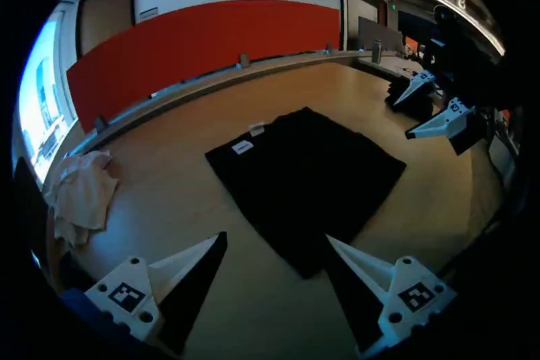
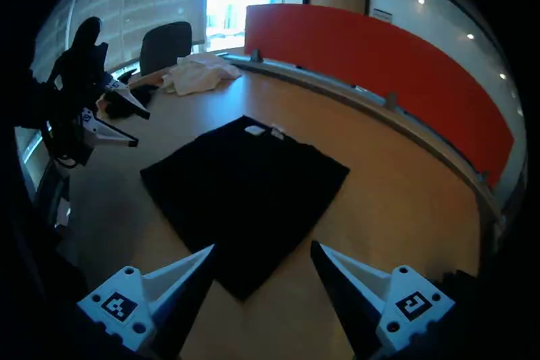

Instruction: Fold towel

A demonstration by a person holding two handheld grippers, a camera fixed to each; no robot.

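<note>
Towel (image 1: 307, 177) flat on table (image 1: 196, 123) | left tool (image 1: 275, 237) apart | right tool (image 2: 262, 245) apart

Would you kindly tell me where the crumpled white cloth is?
In the left gripper view, the crumpled white cloth lies at the left edge of the table, apart from the black towel; the right gripper view shows it near the office chair.

Honestly, we can't make out a single readable word here. The black towel (image 1: 310, 177) has two small white tags (image 1: 243, 147) near one edge, but the print on them is way too tiny for us. The left gripper (image 1: 275, 236) and right gripper (image 2: 262, 245) carry black-and-white square markers (image 1: 127, 294), which are patterns, not letters. A small wall notice (image 1: 149, 13) is just a blur.
</note>
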